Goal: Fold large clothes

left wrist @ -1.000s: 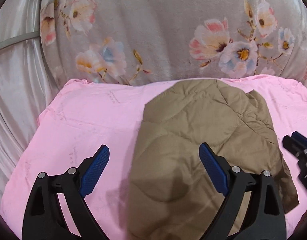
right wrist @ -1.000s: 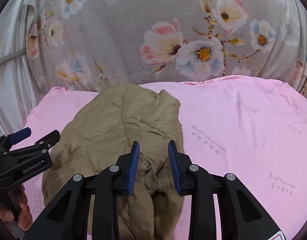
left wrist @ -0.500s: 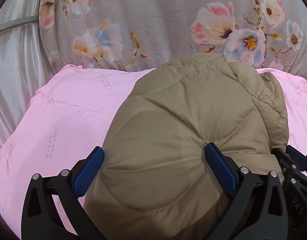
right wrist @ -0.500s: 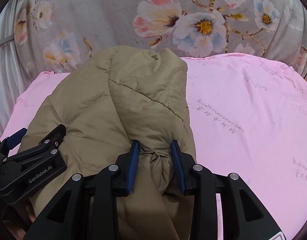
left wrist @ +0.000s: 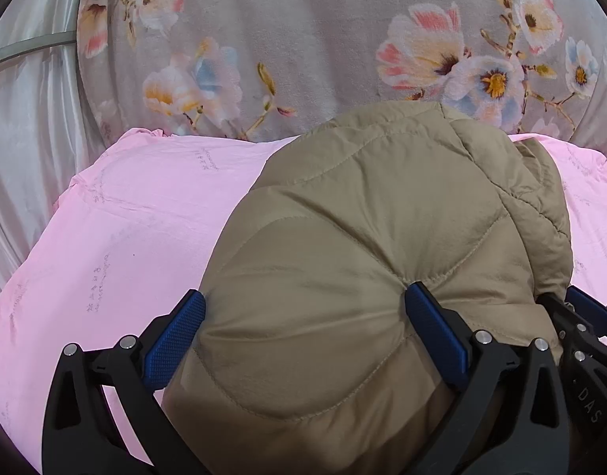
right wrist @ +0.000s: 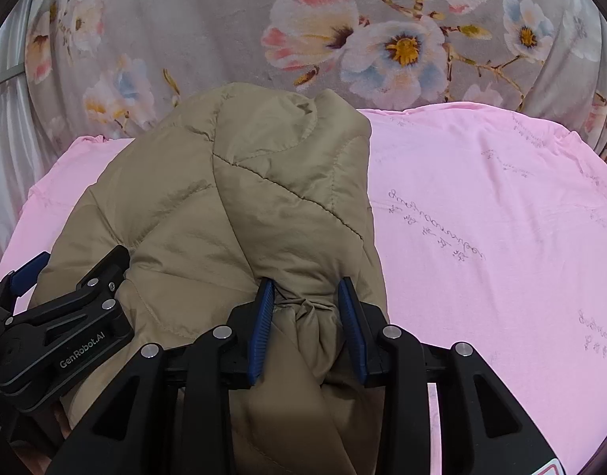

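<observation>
A tan quilted jacket (left wrist: 382,206) lies folded in a puffy bundle on a pink sheet (left wrist: 125,217). My left gripper (left wrist: 303,293) is down on its near left part with the jaws spread wide. A bulging panel fills the gap, and the right pad digs into the quilting. In the right wrist view the jacket (right wrist: 244,198) sits left of centre. My right gripper (right wrist: 306,282) is at its near right edge, with a narrow gap between its pads and a bunched fold pinched in it. The left gripper's fingers (right wrist: 105,273) rest on the jacket beside it.
A grey floral blanket (left wrist: 303,39) rises like a wall right behind the jacket. A pale satin curtain (left wrist: 22,138) hangs at the left. The pink sheet (right wrist: 481,217) stretches bare to the right of the jacket.
Both grippers have come down onto the jacket, which now fills much more of each view. A fold now sits between the right pads. Nothing has moved in the last half second.
</observation>
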